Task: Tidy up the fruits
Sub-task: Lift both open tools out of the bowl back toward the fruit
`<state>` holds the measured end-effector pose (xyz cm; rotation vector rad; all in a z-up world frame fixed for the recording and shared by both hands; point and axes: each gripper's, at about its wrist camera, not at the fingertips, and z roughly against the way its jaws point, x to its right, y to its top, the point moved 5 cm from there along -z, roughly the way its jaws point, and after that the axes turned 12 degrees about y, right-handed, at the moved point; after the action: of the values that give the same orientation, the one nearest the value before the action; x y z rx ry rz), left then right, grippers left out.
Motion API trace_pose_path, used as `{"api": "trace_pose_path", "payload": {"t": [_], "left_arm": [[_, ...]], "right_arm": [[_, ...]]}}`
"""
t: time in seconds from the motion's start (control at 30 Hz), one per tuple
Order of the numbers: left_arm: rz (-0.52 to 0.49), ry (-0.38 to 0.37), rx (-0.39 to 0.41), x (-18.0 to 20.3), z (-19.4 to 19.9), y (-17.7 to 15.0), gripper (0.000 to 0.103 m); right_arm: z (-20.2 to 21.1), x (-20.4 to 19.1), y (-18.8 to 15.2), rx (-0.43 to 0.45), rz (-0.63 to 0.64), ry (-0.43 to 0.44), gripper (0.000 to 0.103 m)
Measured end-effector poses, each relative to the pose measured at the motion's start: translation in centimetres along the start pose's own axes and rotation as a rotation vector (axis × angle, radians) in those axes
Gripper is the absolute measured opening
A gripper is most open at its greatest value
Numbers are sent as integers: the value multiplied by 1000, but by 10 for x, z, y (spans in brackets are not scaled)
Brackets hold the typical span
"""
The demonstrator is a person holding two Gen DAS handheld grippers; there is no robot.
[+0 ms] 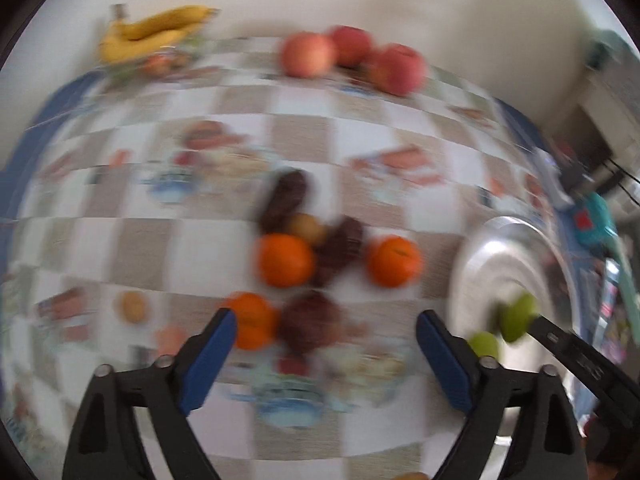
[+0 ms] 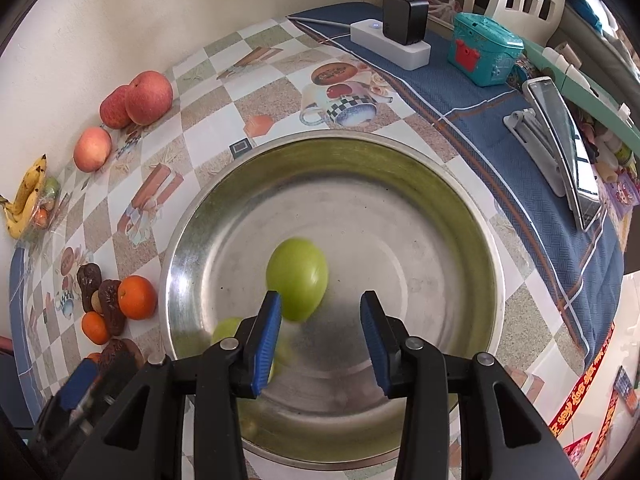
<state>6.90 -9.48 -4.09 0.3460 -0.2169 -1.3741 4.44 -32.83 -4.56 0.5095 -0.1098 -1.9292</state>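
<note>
The right tongs [image 2: 320, 320] are hanging over the steel bowl [image 2: 452, 216], jaws parted wide and gripping nothing. A green fruit [image 2: 298, 276], slightly blurred, is sitting on the bowl's floor just ahead of the left blue pad, and I cannot tell whether the pad is touching it. A 2nd green fruit [image 2: 226, 330] is lying against the bowl's near-left wall, partly hidden behind that finger. The left tongs [image 1: 326, 332] are hovering over the checkered tabletop [image 1: 224, 236], jaws spread wide and empty; this view is blurring heavily. Ahead of them, 3 oranges [image 1: 285, 260] are lying in a loose cluster with several dark brown fruits [image 1: 284, 198], and one orange [image 1: 252, 320] is sitting just beside the left pad. In the left view the bowl [image 1: 516, 248] is standing at the right, with the 2 green fruits [image 1: 518, 316] showing in it near the other tongs' black finger. Along the wall, 3 red apples [image 2: 146, 98] are resting together, and bananas [image 2: 26, 196] are lying further left on a clear bag of small fruit. Beyond the bowl, on a blue cloth [image 2: 480, 100], a white power strip [image 2: 390, 44], a teal box [image 2: 486, 50] and a phone on a stand [image 2: 560, 140] are standing.
</note>
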Motion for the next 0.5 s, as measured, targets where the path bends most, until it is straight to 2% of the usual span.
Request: {"api": "trace_pose_path", "payload": {"t": [0.07,0.2,0.23,0.3,0.37,0.5], "left_arm": [[10,101,24,-21,2,6,100],[56,242,9,-66,-4,12,103],[71,282,2,-77,-7,14,103],[100,339,-10,-97,-11,15,103],[142,362,-27,-116,-16,16,103],[211,369,-32,-142,-15,15,103]], "right_arm": [[-1,-3,-1,-5,15,1,42],[-3,-8,-2,-11,44,5,43],[-3,-9,-2,-12,51,6,47],[-5,-15,-3,-11,83,16,70],[-6,-23,-3,-3,116,26,84],[-3,-38,-3,36,195,30,96]]}}
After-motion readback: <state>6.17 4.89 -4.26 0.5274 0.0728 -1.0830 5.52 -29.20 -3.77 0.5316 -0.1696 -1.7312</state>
